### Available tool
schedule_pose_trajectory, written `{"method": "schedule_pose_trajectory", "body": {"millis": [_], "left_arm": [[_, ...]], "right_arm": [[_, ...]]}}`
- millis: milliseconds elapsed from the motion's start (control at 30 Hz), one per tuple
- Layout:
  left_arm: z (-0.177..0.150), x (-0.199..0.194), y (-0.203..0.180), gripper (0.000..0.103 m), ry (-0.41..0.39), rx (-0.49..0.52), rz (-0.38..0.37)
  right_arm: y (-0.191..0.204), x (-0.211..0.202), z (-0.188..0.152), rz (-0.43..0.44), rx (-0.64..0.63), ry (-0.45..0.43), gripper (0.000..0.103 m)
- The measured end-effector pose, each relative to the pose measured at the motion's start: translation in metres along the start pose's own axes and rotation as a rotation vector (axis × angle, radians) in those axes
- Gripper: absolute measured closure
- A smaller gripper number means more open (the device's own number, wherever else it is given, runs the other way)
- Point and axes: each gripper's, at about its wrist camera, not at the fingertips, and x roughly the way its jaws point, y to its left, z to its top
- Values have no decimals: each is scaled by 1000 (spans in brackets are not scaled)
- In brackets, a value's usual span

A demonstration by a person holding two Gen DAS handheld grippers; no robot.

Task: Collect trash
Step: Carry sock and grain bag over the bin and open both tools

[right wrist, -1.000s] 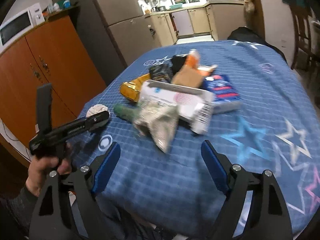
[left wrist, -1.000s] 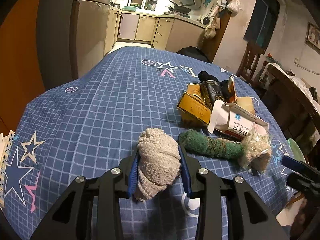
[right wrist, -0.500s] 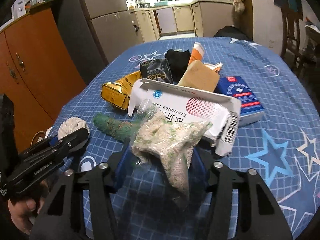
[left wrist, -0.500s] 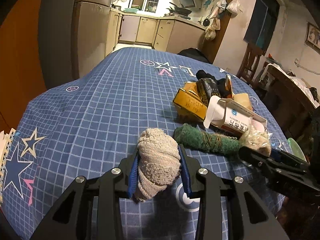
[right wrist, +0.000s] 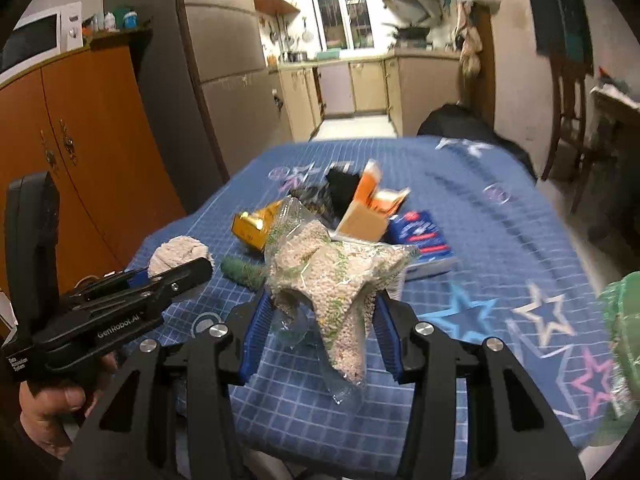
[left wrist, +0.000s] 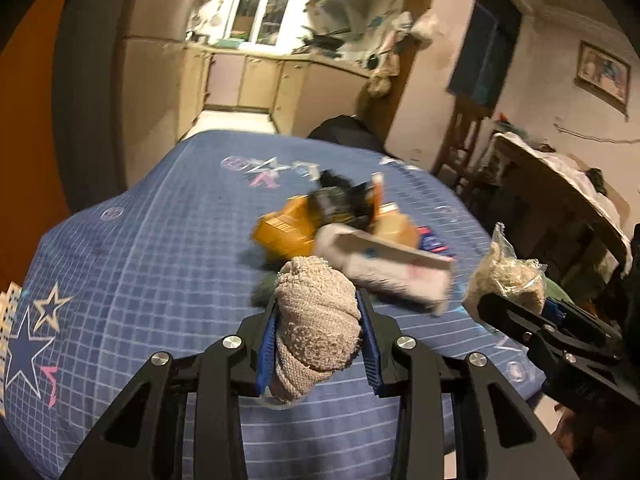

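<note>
Left gripper (left wrist: 318,338) clenched on rolled beige cloth (left wrist: 314,320), long axis 12-to-6, off the blue tablecloth (left wrist: 140,260). Right gripper (right wrist: 318,330) jaws just closed, pinching clear pellet bag (right wrist: 334,276), tail hanging toward 6.

From my remote seat, the left gripper (left wrist: 318,344) fills its own forward lane, clamped on a beige cloth wad (left wrist: 316,320), while the right gripper (right wrist: 318,332), whose jaws have just been closing, pinches a clear bag of granules (right wrist: 332,276) that hangs between them. Dead ahead, a heap blocks the middle of the blue star-print table (left wrist: 132,264): a yellow box (left wrist: 282,234), a white carton (left wrist: 394,276), a blue packet (right wrist: 424,240) and a green roll (right wrist: 242,272). The cloth to the heap's left and the star-marked stretch to its right lie open. Orange cabinets (right wrist: 96,152) wall off the left side; a wooden chair (right wrist: 568,92) stands at the far right.
</note>
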Motion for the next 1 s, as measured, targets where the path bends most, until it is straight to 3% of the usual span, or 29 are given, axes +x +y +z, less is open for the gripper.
{"method": "schedule_pose_trajectory", "body": {"millis": [300, 567, 1000], "left_arm": [[19, -5, -83, 66, -27, 97, -127], [40, 7, -174, 66, -45, 175, -253], [66, 49, -316, 66, -10, 295, -403]], "right_arm": [[-41, -53, 17, -84, 27, -84, 58], [-111, -103, 26, -238, 75, -146, 58], [-227, -167, 23, -442, 169, -142, 58]]}}
